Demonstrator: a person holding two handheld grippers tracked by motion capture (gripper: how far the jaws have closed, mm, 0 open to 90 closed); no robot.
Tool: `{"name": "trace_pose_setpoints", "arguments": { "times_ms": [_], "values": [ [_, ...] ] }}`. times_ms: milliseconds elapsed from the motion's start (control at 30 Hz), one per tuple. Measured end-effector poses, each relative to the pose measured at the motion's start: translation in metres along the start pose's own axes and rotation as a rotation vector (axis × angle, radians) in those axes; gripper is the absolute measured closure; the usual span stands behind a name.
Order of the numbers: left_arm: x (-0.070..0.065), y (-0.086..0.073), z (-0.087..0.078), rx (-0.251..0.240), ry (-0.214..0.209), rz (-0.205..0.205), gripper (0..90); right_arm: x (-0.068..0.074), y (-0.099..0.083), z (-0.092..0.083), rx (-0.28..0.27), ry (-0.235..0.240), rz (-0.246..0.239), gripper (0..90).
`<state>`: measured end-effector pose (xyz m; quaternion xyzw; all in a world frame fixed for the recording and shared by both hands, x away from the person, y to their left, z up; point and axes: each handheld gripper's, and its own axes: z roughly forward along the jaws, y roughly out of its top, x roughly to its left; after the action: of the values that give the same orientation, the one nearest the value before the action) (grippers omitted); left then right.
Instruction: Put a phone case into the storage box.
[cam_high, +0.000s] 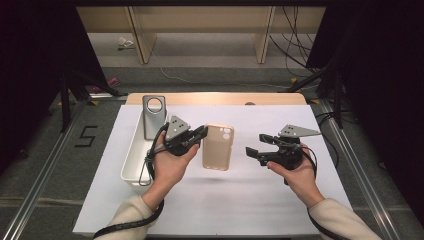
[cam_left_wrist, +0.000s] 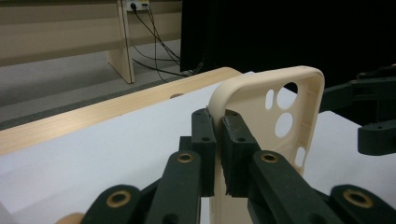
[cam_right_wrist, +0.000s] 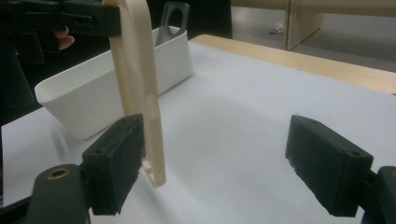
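Above the white bench (cam_high: 210, 200), the beige phone case (cam_high: 218, 146) hangs clear of the surface, pinched by one edge in the left tongs (cam_high: 201, 134). The right tongs (cam_high: 255, 145) stand wide, holding nothing, just beside the case's lower end. Risk: a one-edge pinch on a flexible case may let it swing or slip free and drop short of the white bin (cam_high: 137, 150), where a grey case (cam_high: 153, 116) leans. Writing: a "5" marked on the floor (cam_high: 87, 135); no brand legible.

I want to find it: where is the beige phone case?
The beige phone case hangs mid-table in the high view, pinched by the left gripper, right of the white bin.
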<state>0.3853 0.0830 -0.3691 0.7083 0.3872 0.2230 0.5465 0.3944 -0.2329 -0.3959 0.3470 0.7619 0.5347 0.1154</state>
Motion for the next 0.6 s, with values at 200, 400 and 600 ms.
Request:
{"name": "trace_pose_setpoints", "arguments": {
  "times_ms": [200, 400, 600],
  "values": [
    [0.007, 0.002, -0.004, -0.008, 0.011, -0.009, 84.6, -0.002, -0.002, -0.005, -0.002, -0.009, 0.0, 20.0],
    [0.01, 0.003, -0.007, -0.011, 0.02, -0.013, 84.6, -0.005, -0.005, -0.01, 0.001, -0.022, -0.005, 19.4],
    [0.012, 0.006, -0.009, -0.018, 0.025, -0.016, 84.6, -0.006, -0.008, -0.014, 0.007, -0.034, -0.01, 19.1]
  ]
}}
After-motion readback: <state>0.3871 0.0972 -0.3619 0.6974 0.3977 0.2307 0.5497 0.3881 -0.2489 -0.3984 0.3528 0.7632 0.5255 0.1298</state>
